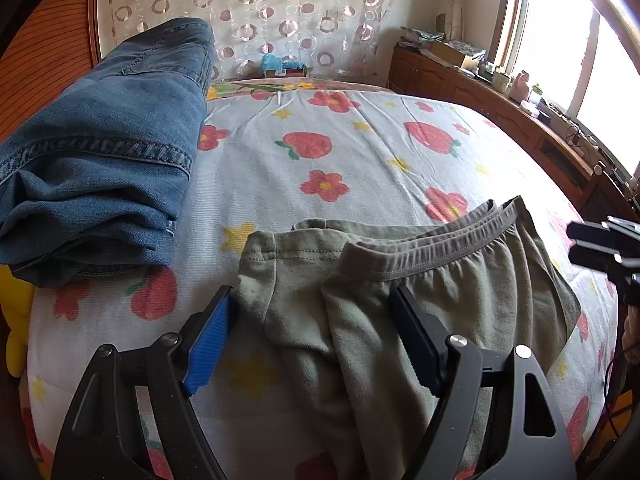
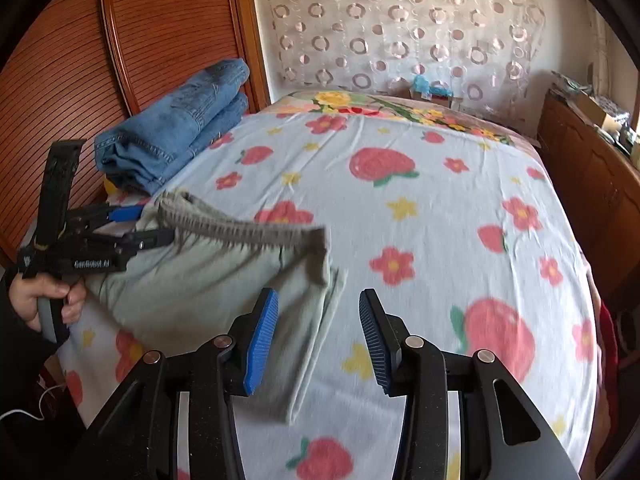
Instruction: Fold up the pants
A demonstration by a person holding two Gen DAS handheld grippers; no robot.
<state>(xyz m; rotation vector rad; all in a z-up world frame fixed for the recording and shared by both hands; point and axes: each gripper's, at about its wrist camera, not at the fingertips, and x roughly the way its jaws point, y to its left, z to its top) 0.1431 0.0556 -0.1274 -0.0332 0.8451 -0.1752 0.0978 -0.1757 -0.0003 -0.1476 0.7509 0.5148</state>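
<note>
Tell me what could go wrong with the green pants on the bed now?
1. The left tool stands open around the green pants; lifting or dragging it might catch the fabric and pull the fold apart.
2. The right tool is open with nothing gripped, so the corner of the pants beside it lies loose and could flop open.
3. The pants lie near the front edge of the bed; a nudge might slide them off.

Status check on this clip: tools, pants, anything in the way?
Left tool open over the green pants. Right tool open, nothing gripped. Pants folded on the bed. Folded jeans lie apart, clear.
</note>
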